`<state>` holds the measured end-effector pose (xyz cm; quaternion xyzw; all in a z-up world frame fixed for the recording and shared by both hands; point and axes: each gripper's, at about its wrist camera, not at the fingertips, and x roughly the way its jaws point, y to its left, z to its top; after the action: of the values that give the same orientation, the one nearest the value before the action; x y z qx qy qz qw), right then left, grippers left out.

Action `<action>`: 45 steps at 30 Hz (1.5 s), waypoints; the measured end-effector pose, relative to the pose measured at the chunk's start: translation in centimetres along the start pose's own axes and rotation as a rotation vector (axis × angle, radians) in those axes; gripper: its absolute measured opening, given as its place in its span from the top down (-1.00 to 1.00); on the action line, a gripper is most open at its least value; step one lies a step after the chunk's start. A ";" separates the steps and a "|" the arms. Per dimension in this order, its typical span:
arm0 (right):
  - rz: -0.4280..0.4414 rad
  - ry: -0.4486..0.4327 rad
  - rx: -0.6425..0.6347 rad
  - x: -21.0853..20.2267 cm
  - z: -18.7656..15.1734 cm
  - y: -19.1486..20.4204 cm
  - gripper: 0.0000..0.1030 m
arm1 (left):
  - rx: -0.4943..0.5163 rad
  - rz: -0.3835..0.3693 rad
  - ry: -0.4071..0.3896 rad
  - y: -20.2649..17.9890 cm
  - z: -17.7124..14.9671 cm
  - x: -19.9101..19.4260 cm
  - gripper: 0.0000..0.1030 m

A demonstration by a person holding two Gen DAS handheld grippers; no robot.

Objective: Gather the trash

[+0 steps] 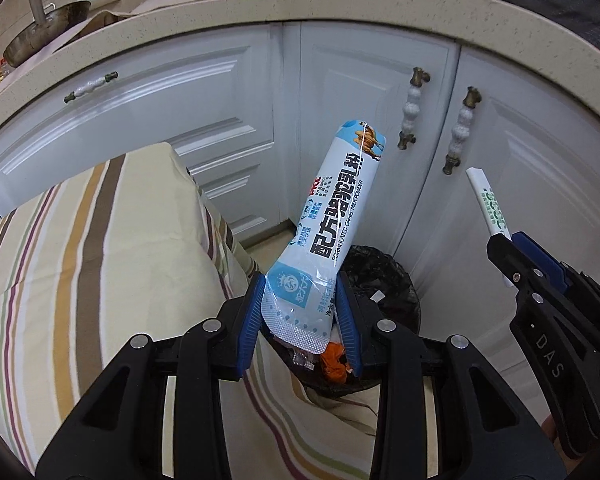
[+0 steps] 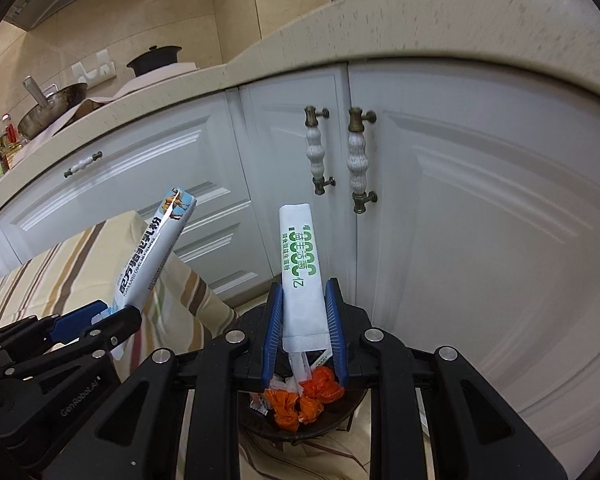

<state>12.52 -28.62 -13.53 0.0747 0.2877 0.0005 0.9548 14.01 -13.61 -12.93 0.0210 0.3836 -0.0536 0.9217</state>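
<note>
While both hover over the bin (image 2: 300, 420), left fingers (image 1: 260, 312) grasp the blue sachet (image 1: 332, 216), right fingers (image 2: 274, 320) the white sachet (image 2: 302, 280).

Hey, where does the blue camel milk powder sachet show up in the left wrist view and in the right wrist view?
Left wrist view: camel milk powder sachet at centre, upright, clamped in the left tongs.
Right wrist view: sachet at left, leaning right, in the same tongs.
Shared landmark: trash bin below, holding orange wrappers.

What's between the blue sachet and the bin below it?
Nothing: in the left wrist view the sachet, pinched in the left tool, hangs over the bin.
</note>
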 end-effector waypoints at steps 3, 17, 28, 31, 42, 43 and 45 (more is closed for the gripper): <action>0.002 0.013 -0.003 1.5 0.1 -0.2 0.54 | -0.021 -0.003 0.037 -0.1 0.6 1.8 0.31; -0.029 0.023 0.008 4.1 0.0 -0.2 0.10 | -0.039 0.035 0.057 0.6 2.3 4.4 0.01; -0.054 -0.009 -0.005 0.1 1.0 0.8 -0.05 | -0.027 0.048 -0.028 2.1 1.9 -0.3 -0.12; -0.064 -0.016 -0.010 -1.7 1.1 1.3 -0.11 | -0.029 0.046 -0.041 2.9 1.4 -2.1 -0.12; -0.113 -0.074 -0.011 -9.4 0.7 2.9 -0.43 | 0.005 0.026 -0.154 5.3 -1.0 -10.6 -0.33; -0.112 -0.078 -0.010 -10.0 0.7 3.0 -0.43 | 0.009 0.026 -0.168 5.6 -1.2 -11.5 -0.34; -0.113 -0.085 -0.008 -11.1 0.6 3.4 -0.45 | 0.014 0.027 -0.193 6.0 -1.6 -12.9 -0.44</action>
<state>3.72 -25.82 -6.48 0.0546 0.2507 -0.0555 0.9649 4.49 -6.49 -4.91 0.0275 0.2921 -0.0456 0.9549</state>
